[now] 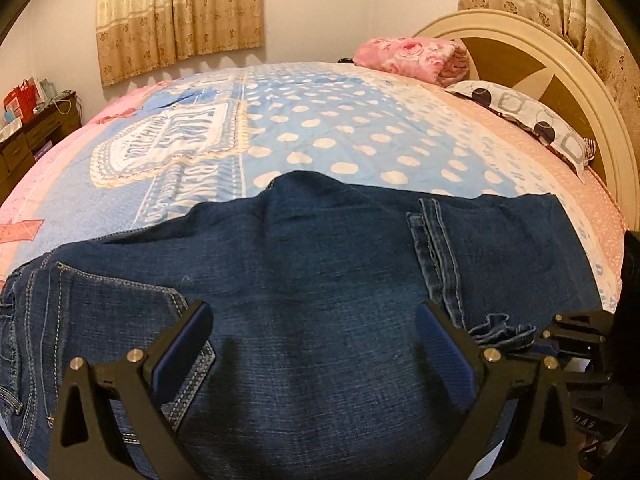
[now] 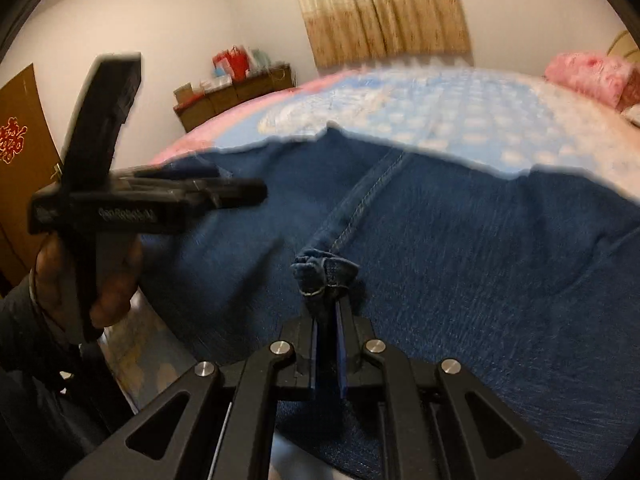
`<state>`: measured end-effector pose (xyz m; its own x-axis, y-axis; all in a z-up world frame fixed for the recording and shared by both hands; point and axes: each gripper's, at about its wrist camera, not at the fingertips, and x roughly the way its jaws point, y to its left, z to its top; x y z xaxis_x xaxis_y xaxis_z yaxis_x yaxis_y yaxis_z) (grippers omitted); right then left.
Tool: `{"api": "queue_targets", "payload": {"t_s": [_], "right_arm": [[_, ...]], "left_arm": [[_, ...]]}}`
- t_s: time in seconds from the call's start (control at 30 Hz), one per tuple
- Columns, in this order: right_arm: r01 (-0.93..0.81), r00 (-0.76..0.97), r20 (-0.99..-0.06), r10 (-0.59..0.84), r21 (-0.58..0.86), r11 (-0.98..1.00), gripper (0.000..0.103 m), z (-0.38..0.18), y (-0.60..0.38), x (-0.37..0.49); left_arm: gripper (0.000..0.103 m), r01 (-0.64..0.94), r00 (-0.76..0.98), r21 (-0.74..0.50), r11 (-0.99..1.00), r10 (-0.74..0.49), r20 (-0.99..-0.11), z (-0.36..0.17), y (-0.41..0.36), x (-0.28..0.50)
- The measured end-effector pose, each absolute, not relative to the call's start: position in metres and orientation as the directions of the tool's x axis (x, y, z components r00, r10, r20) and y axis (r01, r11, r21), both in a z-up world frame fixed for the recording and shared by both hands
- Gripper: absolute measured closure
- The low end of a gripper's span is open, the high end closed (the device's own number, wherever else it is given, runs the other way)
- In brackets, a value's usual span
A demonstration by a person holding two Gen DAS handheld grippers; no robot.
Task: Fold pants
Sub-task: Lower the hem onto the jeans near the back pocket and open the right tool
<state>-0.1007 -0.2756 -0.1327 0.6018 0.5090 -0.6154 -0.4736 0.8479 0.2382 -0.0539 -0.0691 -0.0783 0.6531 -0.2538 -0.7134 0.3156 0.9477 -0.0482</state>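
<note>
Dark blue jeans (image 1: 320, 264) lie spread across the near part of the bed, the back pocket at the left and a leg folded over toward the right. My left gripper (image 1: 316, 328) is open and empty just above the denim. My right gripper (image 2: 326, 300) is shut on a bunched hem (image 2: 324, 270) of the jeans (image 2: 440, 260); it shows at the right edge of the left wrist view (image 1: 532, 340). The left gripper's body (image 2: 120, 200) and the hand holding it show at the left of the right wrist view.
The bed has a blue polka-dot and pink cover (image 1: 320, 120). A folded pink blanket (image 1: 412, 58) and a patterned pillow (image 1: 528, 116) lie by the cream headboard (image 1: 540, 52). A dark dresser (image 1: 36, 132) with boxes stands by the far wall.
</note>
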Motion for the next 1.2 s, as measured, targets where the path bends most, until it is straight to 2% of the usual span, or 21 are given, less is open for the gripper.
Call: {"api": "queue_targets", "payload": {"t_s": [0.07,0.17,0.3,0.53,0.63,0.73,0.83,0.87,0.9,0.93,0.97,1.0,1.2], "right_arm": [[-0.465,0.593,-0.622,0.512,0.254,0.848,0.093,-0.131,-0.277,-0.100],[-0.481,0.588,-0.632,0.506,0.230,0.846,0.085,-0.130,-0.270,-0.103],[-0.488,0.605,-0.640,0.474,0.172,0.856,0.083,-0.128,-0.261,-0.107],[-0.496,0.623,-0.589,0.515,0.211,0.842,0.087,-0.114,-0.256,-0.109],[-0.536,0.600,-0.592,0.538,0.201,0.820,0.088,-0.115,-0.243,-0.114],[-0.529,0.581,-0.642,0.500,0.168,0.832,0.088,-0.133,-0.231,-0.109],[-0.516,0.580,-0.614,0.536,0.232,0.825,0.087,-0.132,-0.242,-0.106],[-0.508,0.583,-0.613,0.533,0.237,0.828,0.078,-0.131,-0.245,-0.107],[-0.504,0.583,-0.613,0.533,0.241,0.829,0.064,-0.130,-0.249,-0.108],[-0.508,0.576,-0.610,0.544,0.255,0.823,0.057,-0.129,-0.255,-0.111],[-0.505,0.577,-0.601,0.553,0.270,0.820,0.045,-0.126,-0.264,-0.117],[-0.497,0.584,-0.599,0.548,0.270,0.824,0.041,-0.124,-0.268,-0.120],[-0.330,0.695,-0.561,0.451,0.309,0.892,0.041,-0.108,-0.346,-0.144]], "left_arm": [[0.000,0.320,0.654,-0.046,0.946,-0.256,-0.712,-0.075,-0.071,-0.055],[0.000,0.328,0.658,-0.061,0.943,-0.274,-0.702,-0.067,-0.073,-0.055],[0.000,0.338,0.666,-0.061,0.939,-0.284,-0.689,-0.058,-0.077,-0.055],[0.000,0.287,0.706,-0.060,0.956,-0.253,-0.661,-0.040,-0.055,-0.052],[0.000,0.272,0.708,-0.067,0.960,-0.247,-0.662,-0.041,-0.049,-0.050],[0.000,0.283,0.690,-0.059,0.957,-0.246,-0.681,-0.049,-0.055,-0.047],[0.000,0.315,0.672,-0.054,0.948,-0.263,-0.692,-0.054,-0.069,-0.047],[0.000,0.325,0.670,-0.051,0.944,-0.268,-0.693,-0.053,-0.074,-0.047],[0.000,0.334,0.670,-0.048,0.941,-0.273,-0.691,-0.052,-0.079,-0.047],[0.000,0.343,0.670,-0.047,0.938,-0.279,-0.687,-0.051,-0.083,-0.048],[0.000,0.353,0.669,-0.047,0.934,-0.288,-0.685,-0.050,-0.088,-0.049],[0.000,0.366,0.667,-0.043,0.930,-0.294,-0.684,-0.049,-0.094,-0.050],[0.000,0.451,0.636,0.002,0.893,-0.320,-0.703,-0.055,-0.138,-0.057]]}}
